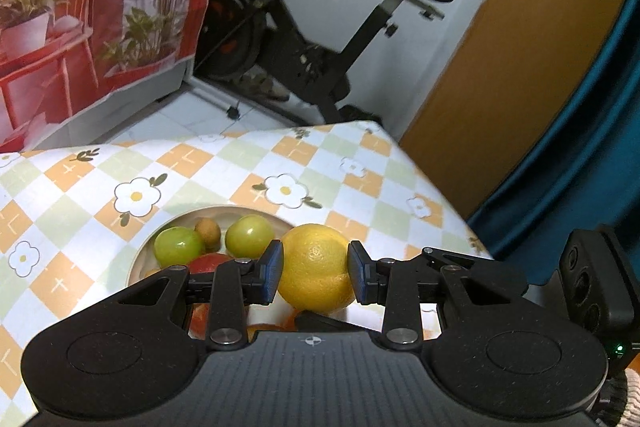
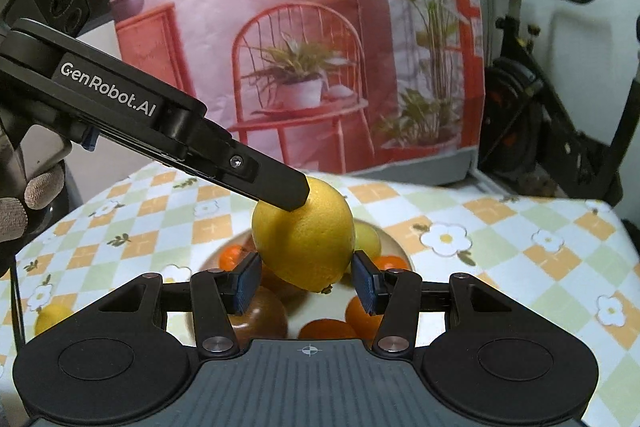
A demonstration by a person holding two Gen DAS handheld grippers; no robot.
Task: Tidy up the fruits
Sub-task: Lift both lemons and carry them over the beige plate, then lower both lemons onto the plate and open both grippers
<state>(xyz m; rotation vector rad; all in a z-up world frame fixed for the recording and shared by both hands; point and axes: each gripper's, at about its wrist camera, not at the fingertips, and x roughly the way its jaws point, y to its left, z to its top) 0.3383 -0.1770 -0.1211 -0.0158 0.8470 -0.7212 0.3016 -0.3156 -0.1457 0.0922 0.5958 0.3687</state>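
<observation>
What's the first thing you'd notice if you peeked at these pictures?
The big yellow lemon, gripped by the left gripper above a plate of green and orange fruit. The right gripper's fingers stand on either side of the lemon too. Behind the flowery tablecloth hangs a red curtain with printed plants.

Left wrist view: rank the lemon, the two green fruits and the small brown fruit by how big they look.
1. Lemon, largest, though it sits nearest the camera.
2. The two green fruits, left and right: too alike to rank.
3. Small brown fruit, smallest.
</observation>
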